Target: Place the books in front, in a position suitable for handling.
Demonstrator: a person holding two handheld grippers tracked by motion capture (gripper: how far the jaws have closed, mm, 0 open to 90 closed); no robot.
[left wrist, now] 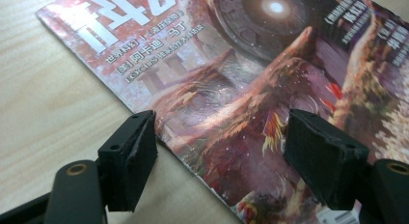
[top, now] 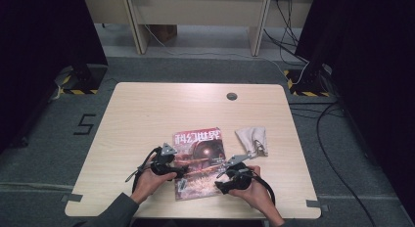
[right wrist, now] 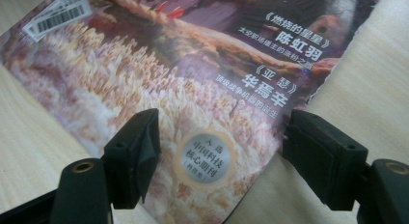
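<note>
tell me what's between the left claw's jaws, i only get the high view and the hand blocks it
Observer: The left claw is open; the magazine edge runs between its jaws, nothing pinched.
Operator: and the right one
Observer: The right claw is open too, over a cover corner, with a round silver sticker between its jaws.
Operator: anything else stuck on the cover
Observer: A white barcode label, beyond that claw.

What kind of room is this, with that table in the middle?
Probably a lab or recording studio, not a home: a bare wooden table on grey carpet, black curtains at both sides, striped stand bases with trailing cables, and a taped floor number.
</note>
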